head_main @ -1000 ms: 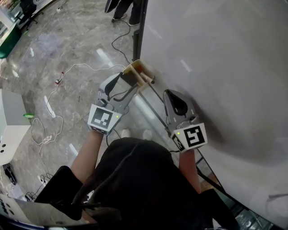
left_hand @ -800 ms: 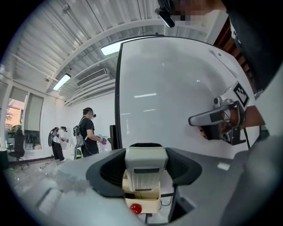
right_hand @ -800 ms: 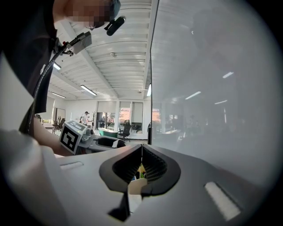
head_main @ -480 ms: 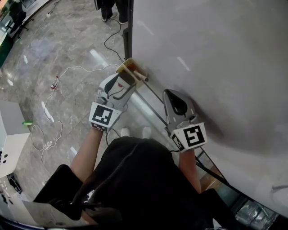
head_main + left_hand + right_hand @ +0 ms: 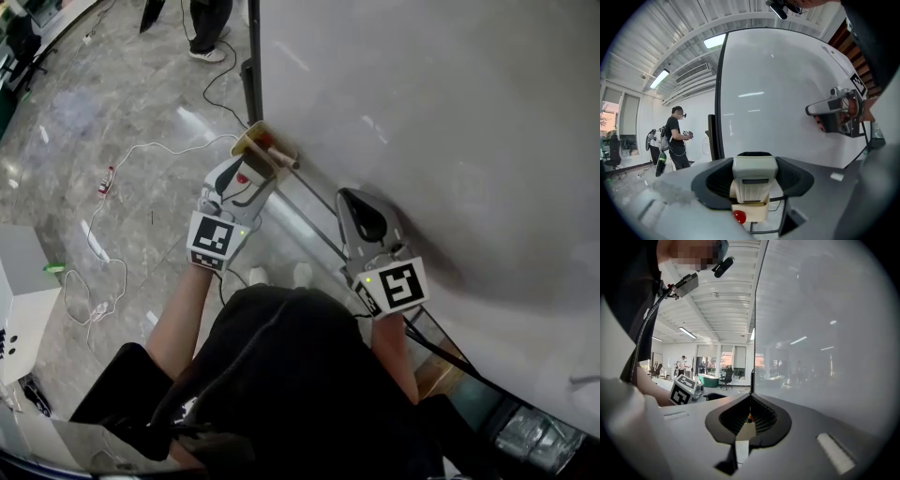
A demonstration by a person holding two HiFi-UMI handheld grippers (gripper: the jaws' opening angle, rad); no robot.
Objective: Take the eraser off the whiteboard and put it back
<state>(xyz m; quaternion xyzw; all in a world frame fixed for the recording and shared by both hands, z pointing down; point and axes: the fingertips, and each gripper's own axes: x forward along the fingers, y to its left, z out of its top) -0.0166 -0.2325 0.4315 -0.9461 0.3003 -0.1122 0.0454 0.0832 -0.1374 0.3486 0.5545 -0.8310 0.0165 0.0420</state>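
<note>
The grey-and-white eraser [image 5: 754, 176] sits between the jaws of my left gripper [image 5: 754, 168], which is shut on it. In the head view this gripper [image 5: 251, 173] holds the eraser [image 5: 259, 161] just in front of a small wooden tray [image 5: 247, 141] at the lower left corner of the whiteboard [image 5: 450, 112]. Seen from the left gripper, the tray [image 5: 751, 212] lies right under the eraser, with a red cap [image 5: 739, 216] in it. My right gripper [image 5: 362, 202] is shut and empty, close to the board's lower edge; its tips [image 5: 750, 401] meet.
White and black cables [image 5: 103, 230] trail over the marble floor [image 5: 112, 112] to the left. The board's metal stand bars [image 5: 314, 211] run below the tray. A person [image 5: 675, 136] stands far off beside a dark post. A white cabinet [image 5: 14, 319] is at the left edge.
My left gripper has sunk a little with the eraser, closer to the wooden tray. The right gripper has stayed where it was.
</note>
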